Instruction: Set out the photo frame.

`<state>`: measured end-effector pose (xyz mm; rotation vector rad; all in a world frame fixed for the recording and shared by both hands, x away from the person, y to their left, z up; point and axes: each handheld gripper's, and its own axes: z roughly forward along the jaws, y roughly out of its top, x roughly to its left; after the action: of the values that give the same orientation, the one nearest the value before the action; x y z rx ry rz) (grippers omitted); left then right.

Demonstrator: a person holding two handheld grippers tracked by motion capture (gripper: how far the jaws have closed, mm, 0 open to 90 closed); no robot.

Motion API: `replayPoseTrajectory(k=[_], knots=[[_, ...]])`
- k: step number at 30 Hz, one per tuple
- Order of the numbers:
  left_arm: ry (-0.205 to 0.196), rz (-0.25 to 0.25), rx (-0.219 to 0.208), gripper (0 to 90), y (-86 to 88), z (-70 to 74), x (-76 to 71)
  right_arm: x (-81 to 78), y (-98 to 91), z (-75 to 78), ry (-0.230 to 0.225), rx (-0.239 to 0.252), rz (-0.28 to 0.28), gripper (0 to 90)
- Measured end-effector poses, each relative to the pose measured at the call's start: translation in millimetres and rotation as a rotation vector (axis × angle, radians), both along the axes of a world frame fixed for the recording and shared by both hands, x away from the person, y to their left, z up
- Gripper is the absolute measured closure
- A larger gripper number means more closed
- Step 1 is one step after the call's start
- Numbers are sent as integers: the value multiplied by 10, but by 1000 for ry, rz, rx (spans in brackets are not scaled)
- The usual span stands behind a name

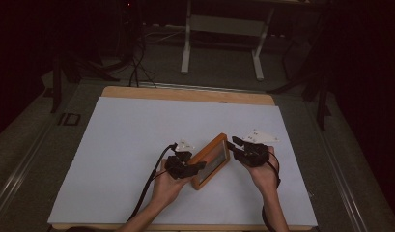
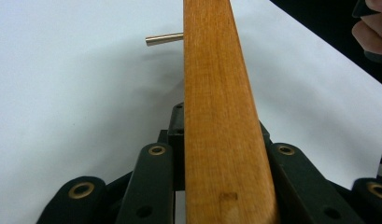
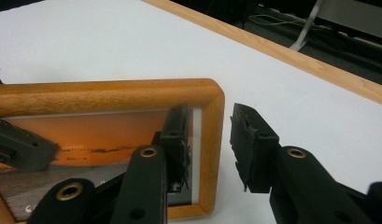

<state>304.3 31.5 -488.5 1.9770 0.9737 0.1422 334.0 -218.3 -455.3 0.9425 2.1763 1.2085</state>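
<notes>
A wooden picture frame with an orange picture lies tilted between my two grippers on the white table sheet. My left gripper is shut on the frame's near-left edge; in the left gripper view the frame's edge runs up between the jaws of the left gripper, and a small brass peg sticks out behind it. My right gripper sits at the frame's far-right end. In the right gripper view the right gripper stands open astride the frame's side rail, one jaw over the glass, one outside.
The table's wooden far edge shows beyond the sheet. A white stand's legs and cables lie on the dark floor behind. Wide white sheet surface spreads to the left and far side. The other hand shows top right in the left gripper view.
</notes>
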Motion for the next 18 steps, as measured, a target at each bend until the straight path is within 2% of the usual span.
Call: replayPoseTrajectory(k=[3, 5, 6, 9, 14, 15, 18], knots=[[-3, -11, 29, 725, -27, 24, -8, -3, -10, -6, 3, 0, -1, 664], [15, -18, 38, 726, -26, 40, 7, -3, -11, -14, 7, -2, -1, 663], [37, -18, 31, 730, -17, 51, 24, -2, -10, -14, 7, -2, 0, 663], [52, -35, 33, 735, 7, 63, 59, -3, -10, -9, 8, 0, 6, 663], [51, -45, 3, 736, 89, 100, 96, -2, -12, -4, 13, -3, 16, 662], [46, -48, -10, 736, 146, 146, 111, -3, -9, -4, 13, -6, 19, 660], [24, -67, 10, 736, 205, 224, 124, -5, 12, -2, 12, -12, 35, 654]])
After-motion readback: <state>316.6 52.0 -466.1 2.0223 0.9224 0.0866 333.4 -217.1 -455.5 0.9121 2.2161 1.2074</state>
